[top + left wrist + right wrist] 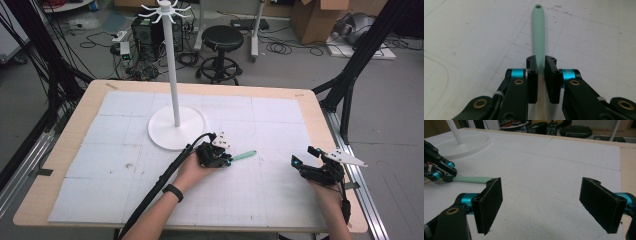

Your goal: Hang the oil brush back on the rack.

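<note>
One mint-green handled utensil (538, 30) lies flat on the white gridded mat (125, 150), just right of the white hook stand (176, 125). Your left gripper (541, 72) is clenched on its handle; your right gripper (549, 202) hangs released, well apart. One black stool (222, 37) stands on the floor beyond the wooden table (65, 145).

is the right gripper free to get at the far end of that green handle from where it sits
Probably yes. The right gripper is open and holds nothing, and only bare mat lies between it and the green handle, whose other end the left gripper clamps.
</note>
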### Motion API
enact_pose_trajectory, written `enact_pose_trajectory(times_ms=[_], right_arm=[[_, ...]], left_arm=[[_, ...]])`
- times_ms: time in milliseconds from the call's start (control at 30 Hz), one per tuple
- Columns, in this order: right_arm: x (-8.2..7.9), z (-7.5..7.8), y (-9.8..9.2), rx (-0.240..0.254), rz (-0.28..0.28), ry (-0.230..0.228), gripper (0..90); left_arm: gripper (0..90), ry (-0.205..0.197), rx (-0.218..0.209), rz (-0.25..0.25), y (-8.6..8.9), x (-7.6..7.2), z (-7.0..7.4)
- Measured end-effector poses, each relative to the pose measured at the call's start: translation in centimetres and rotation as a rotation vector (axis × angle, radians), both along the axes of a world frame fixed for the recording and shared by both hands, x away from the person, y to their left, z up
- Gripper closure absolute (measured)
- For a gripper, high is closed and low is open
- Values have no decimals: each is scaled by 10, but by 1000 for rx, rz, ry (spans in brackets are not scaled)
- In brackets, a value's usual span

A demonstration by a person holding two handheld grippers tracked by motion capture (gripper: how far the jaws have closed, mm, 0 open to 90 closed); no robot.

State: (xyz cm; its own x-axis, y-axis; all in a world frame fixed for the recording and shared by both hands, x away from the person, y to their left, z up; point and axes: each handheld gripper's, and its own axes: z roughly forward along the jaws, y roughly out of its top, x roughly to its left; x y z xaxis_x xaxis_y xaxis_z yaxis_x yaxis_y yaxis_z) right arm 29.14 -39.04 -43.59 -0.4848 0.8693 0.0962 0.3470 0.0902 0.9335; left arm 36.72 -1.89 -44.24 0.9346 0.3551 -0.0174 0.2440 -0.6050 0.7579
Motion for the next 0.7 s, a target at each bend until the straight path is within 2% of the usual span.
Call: enact_pose_trajectory(times_ms=[67, 133, 367, 467, 633, 700], right_arm=[[0, 0, 0, 0, 1, 0, 182], [0, 0, 0, 0, 0, 1, 181], [0, 0, 0, -1, 0, 1, 181], [0, 0, 0, -1, -1, 0, 181], [0, 0, 0, 1, 0, 4, 182], [0, 0, 0, -2, 0, 2, 181]], left_arm=[[817, -6, -3, -5, 0, -1, 2], [817, -28, -24, 2, 2, -3, 5], [817, -54, -76, 33, 16, -7, 18], [817, -70, -123, 56, 25, -11, 27], [818, -83, -157, 67, 34, -13, 35], [817, -100, -180, 81, 42, -16, 42]])
